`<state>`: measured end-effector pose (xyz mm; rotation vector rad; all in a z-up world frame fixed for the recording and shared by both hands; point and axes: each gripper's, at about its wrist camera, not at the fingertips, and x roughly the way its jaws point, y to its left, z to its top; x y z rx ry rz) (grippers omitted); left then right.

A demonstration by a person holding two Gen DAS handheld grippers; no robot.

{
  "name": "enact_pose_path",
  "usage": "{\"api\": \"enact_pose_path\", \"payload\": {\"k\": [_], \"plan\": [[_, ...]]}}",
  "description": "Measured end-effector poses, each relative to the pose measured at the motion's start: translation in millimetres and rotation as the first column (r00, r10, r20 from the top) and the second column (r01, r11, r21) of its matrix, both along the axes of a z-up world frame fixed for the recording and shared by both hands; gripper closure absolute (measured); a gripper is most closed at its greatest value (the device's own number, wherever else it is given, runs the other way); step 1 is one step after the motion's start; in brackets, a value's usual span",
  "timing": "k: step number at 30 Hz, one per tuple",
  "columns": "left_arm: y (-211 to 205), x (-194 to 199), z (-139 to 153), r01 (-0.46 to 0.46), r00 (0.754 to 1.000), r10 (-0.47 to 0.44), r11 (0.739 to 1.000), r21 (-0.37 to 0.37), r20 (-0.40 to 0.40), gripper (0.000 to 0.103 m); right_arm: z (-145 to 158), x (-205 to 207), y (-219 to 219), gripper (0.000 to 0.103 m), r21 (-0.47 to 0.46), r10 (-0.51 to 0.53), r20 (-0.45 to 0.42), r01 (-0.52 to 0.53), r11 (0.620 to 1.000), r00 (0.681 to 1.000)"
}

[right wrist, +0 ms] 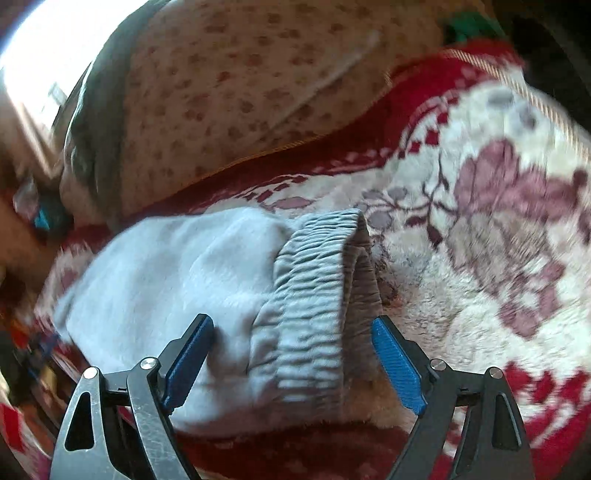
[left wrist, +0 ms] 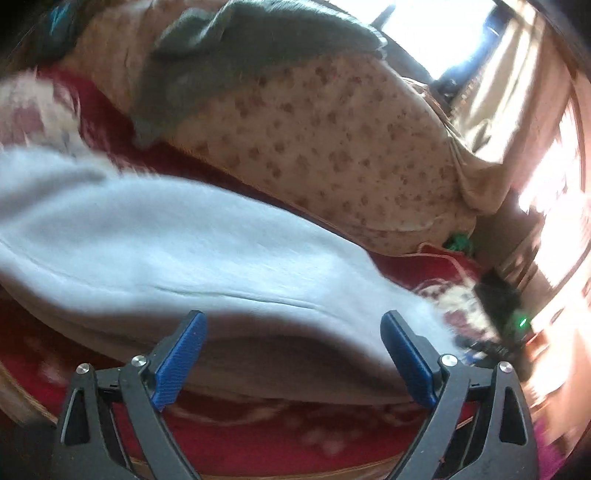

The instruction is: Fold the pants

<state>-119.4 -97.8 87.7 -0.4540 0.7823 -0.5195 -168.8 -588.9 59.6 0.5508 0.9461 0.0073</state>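
Grey pants (right wrist: 177, 280) lie on the red flowered blanket (right wrist: 480, 236) just ahead of both wide-open, empty tools, the left hand-held gripper (left wrist: 293, 354) and right hand-held gripper (right wrist: 291, 354), whose loose ribbed waistband (right wrist: 317, 280) might spring the fold apart.

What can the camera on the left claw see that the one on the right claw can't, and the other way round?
Only the left view shows the bright window and curtain, plus a small green light on a dark device. Only the right view shows the pants' ribbed elastic waistband and the blanket's big floral pattern. Both show the light grey pants lying on the red blanket, the spotted beige pillow, and an open claw over the fabric: left claw, right claw.
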Motion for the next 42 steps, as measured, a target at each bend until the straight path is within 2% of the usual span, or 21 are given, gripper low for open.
{"api": "enact_pose_path", "payload": {"k": [3,5,8,11,12,14,15,16,17,20,24,27,29,31,32,33,34,37,42], "plan": [[-17,7,-13,-0.032,0.998,0.030,0.999,-0.028,-0.049,0.008,-6,4,4,0.013,0.041,0.036,0.039,-0.038,0.998,0.999],[-27,11,-21,-0.035,0.997,0.034,0.999,-0.020,-0.075,0.008,-8,6,12,0.016,-0.007,0.046,0.041,-0.046,0.999,0.998],[-38,13,-30,-0.045,0.994,0.041,0.998,-0.032,-0.106,0.008,-11,9,19,0.028,-0.089,0.081,0.037,-0.077,0.993,0.996],[-47,19,-36,-0.068,0.992,0.061,0.996,-0.065,-0.112,0.008,-12,11,18,0.039,-0.126,0.109,0.044,-0.102,0.987,0.993],[-49,18,-38,-0.063,0.992,0.054,0.995,-0.079,-0.112,0.008,-12,12,16,0.046,-0.139,0.110,0.050,-0.102,0.985,0.993],[-57,19,-45,-0.030,0.990,0.017,0.996,-0.089,-0.139,0.036,-6,10,14,0.064,-0.150,0.124,0.081,-0.111,0.982,0.989],[-62,20,-48,-0.003,0.988,-0.008,0.997,-0.073,-0.157,0.069,-1,10,14,0.070,-0.168,0.127,0.088,-0.111,0.980,0.988],[-68,18,-51,0.027,0.985,-0.036,0.998,-0.055,-0.170,0.077,3,8,14,0.082,-0.204,0.127,0.090,-0.106,0.973,0.988],[-73,12,-55,0.041,0.983,-0.045,0.999,-0.025,-0.175,0.077,6,8,14,0.085,-0.247,0.128,0.091,-0.102,0.964,0.988],[-75,1,-61,0.056,0.985,-0.055,0.998,0.000,-0.162,0.080,7,6,10,0.085,-0.253,0.133,0.080,-0.109,0.961,0.988],[-74,-1,-83,0.051,0.978,-0.049,0.999,0.004,-0.201,0.081,-7,6,13,0.085,-0.279,0.142,0.024,-0.130,0.951,0.990],[-74,-4,-80,0.059,0.983,-0.055,0.998,0.019,-0.173,0.079,-14,4,15,0.080,-0.289,0.117,0.020,-0.107,0.951,0.993],[-73,-7,-76,0.058,0.984,-0.052,0.998,0.032,-0.172,0.068,-12,4,13,0.075,-0.289,0.084,0.003,-0.079,0.954,0.996],[-70,-13,-69,0.068,0.986,-0.060,0.997,0.044,-0.158,0.050,-4,5,10,0.057,-0.297,0.052,-0.010,-0.052,0.953,0.999],[-69,-18,-64,0.073,0.989,-0.063,0.995,0.068,-0.136,0.046,1,4,9,0.053,-0.307,0.044,0.001,-0.041,0.951,0.999],[-69,-23,-59,0.068,0.991,-0.056,0.993,0.098,-0.120,0.036,9,2,10,0.047,-0.323,0.038,0.021,-0.029,0.946,0.999],[-67,-28,-54,0.057,0.994,-0.044,0.990,0.132,-0.098,0.031,17,1,13,0.042,-0.341,0.038,0.040,-0.022,0.940,0.998],[-54,-40,-40,0.042,0.998,-0.034,0.984,0.173,-0.049,0.031,39,3,28,0.028,-0.362,0.074,0.091,-0.036,0.931,0.993],[-20,-42,-22,-0.061,0.998,0.062,0.972,0.225,0.005,0.030,58,22,74,0.026,-0.333,0.211,0.135,-0.156,0.930,0.968]]}}
